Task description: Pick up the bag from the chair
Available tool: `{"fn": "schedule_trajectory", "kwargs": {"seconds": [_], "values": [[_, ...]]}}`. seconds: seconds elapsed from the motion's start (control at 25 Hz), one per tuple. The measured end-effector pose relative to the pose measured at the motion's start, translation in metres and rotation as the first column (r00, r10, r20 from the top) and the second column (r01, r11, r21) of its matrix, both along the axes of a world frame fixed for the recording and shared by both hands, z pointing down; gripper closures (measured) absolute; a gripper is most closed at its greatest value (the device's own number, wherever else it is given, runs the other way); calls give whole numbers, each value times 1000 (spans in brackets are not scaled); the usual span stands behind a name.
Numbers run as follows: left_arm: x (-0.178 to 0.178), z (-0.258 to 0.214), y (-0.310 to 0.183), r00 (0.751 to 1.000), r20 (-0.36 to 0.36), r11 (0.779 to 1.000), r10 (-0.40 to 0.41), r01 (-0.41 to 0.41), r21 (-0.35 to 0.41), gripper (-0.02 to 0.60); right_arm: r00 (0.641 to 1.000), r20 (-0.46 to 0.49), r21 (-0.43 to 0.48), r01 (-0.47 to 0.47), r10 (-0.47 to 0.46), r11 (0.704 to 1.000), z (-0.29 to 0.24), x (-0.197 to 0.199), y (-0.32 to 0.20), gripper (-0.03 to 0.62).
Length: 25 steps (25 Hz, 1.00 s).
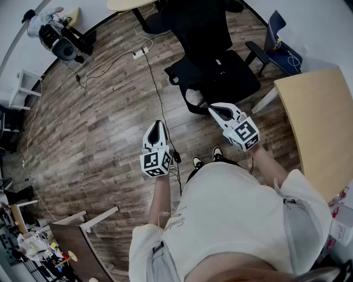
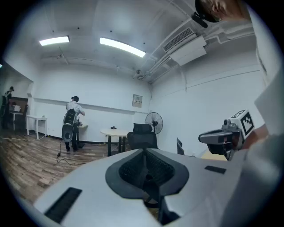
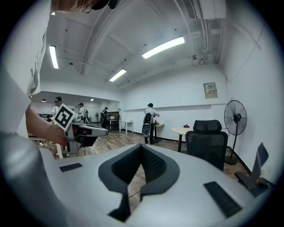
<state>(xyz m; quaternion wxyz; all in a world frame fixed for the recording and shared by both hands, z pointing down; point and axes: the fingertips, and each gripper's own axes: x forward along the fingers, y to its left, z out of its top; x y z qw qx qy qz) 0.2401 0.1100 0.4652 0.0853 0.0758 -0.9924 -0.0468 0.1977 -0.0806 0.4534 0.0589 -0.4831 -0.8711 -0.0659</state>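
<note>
A black bag (image 1: 220, 77) lies on the seat of a black office chair (image 1: 198, 27), and its strap loops (image 1: 190, 102) hang over the seat's front edge. My right gripper (image 1: 216, 108) is shut and empty, with its tip just in front of the seat, close to the straps. Further left and nearer to me, over the wood floor, my left gripper (image 1: 158, 125) is also shut and holds nothing. The chair (image 2: 142, 137) shows beyond the closed jaws in the left gripper view and again as the chair (image 3: 208, 142) in the right gripper view. The bag is hidden in both.
A light wooden table (image 1: 320, 126) stands at the right and a round table (image 1: 132, 4) behind the chair. A power strip with cables (image 1: 138, 53) runs across the floor toward my feet. A blue chair (image 1: 276, 27) and a standing fan (image 3: 234, 117) are at the far right. People stand by the far wall.
</note>
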Motion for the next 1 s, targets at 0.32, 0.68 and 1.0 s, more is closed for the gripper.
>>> {"fn": "schedule_trajectory", "kwargs": {"seconds": [0.32,0.68,1.0], "values": [[-6,3,17,1000,6,1000,15,-15,-6,554,1000,-6,24,-3,3,1000,5,-1,12,599],[-2,1,45,999,30,999,-12,10,45,554,1000,1,-10,-13,13,1000,-1,4,36,599],[8,17,98,999,18,997,-32,30,70,554,994,-69,4,-85,85,996,17,-1,56,599]]}}
